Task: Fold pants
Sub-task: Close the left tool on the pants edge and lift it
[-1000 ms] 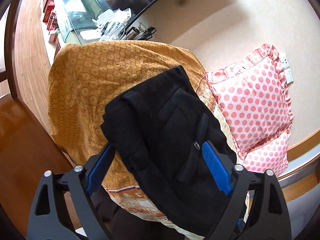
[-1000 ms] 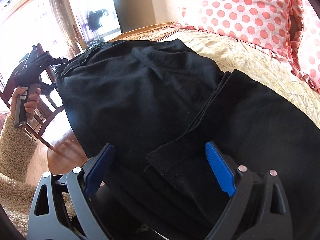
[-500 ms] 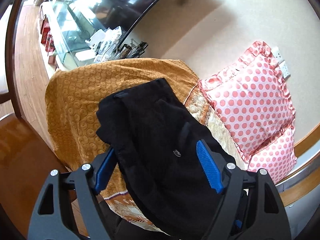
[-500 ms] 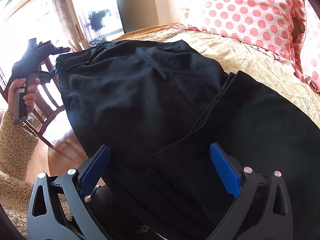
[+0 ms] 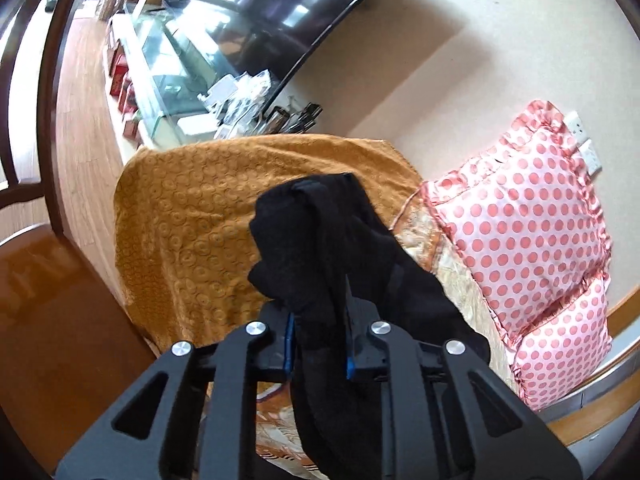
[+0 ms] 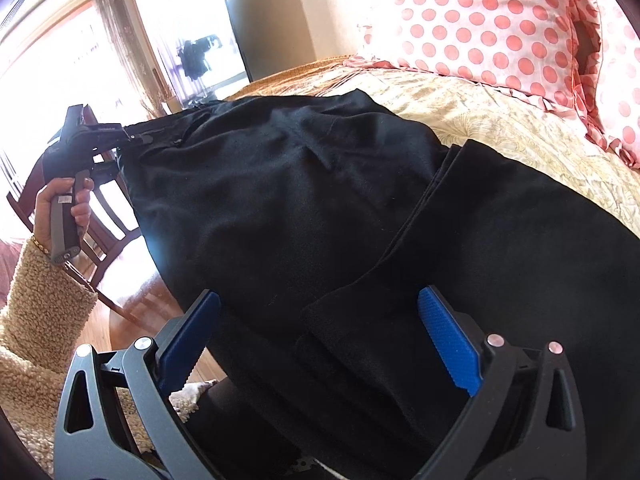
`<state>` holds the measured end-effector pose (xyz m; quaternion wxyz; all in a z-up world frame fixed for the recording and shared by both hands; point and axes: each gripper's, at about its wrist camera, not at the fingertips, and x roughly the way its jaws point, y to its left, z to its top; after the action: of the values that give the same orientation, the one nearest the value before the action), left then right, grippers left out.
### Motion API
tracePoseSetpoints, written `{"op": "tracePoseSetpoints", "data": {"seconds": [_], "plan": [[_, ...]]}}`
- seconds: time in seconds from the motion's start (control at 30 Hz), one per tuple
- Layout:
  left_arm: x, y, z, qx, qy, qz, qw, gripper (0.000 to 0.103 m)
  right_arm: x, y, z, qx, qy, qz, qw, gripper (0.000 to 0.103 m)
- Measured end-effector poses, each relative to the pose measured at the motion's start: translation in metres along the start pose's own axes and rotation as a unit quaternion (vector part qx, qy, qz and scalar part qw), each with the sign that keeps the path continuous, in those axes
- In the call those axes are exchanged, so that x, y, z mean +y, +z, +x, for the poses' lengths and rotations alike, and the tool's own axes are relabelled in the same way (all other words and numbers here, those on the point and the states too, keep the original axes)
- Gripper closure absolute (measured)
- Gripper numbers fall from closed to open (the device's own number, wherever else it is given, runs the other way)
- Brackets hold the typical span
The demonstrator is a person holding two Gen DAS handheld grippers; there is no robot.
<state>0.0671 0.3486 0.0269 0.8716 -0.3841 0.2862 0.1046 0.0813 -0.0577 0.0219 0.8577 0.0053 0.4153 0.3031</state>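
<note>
A bed (image 6: 500, 120), draped in an orange patterned blanket (image 5: 192, 216) at one end and a pale cream cover toward the other, is being used as the folding surface. Black pants (image 6: 300, 200) are being spread across the cream cover near the bed's front edge, the waistband end lying toward the blanketed end and a folded leg (image 6: 520, 240) resting beside the main panel. Two pink polka-dot pillows (image 5: 520, 220) are being propped against the wall at the bed's far edge. The left gripper (image 5: 318, 344), carried by a hand (image 6: 60, 208) in a fleecy cream sleeve (image 6: 36, 312), is being clamped narrowly on a bunched part of the waistband end, its jaws having just been closing with the cloth between them. The right gripper (image 6: 320, 340) is being held wide over the leg's edge, with black fabric lying between its blue pads (image 6: 448, 340); whether they are touching it cannot be told
</note>
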Motion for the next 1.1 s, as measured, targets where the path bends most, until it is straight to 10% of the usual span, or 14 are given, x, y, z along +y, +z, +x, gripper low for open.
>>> {"op": "tracePoseSetpoints", "data": {"seconds": [0.37, 1.1], "plan": [[-0.146, -0.023, -0.028, 0.002, -0.111, 0.144, 0.9833, 0.088, -0.051, -0.028, -0.062, -0.074, 0.004, 0.086, 0.994, 0.002], [-0.358, -0.202, 0.01, 0.185, -0.306, 0.286, 0.8887, 0.088, -0.119, -0.088, -0.139, -0.128, -0.056, 0.185, 0.973, 0.002]]}}
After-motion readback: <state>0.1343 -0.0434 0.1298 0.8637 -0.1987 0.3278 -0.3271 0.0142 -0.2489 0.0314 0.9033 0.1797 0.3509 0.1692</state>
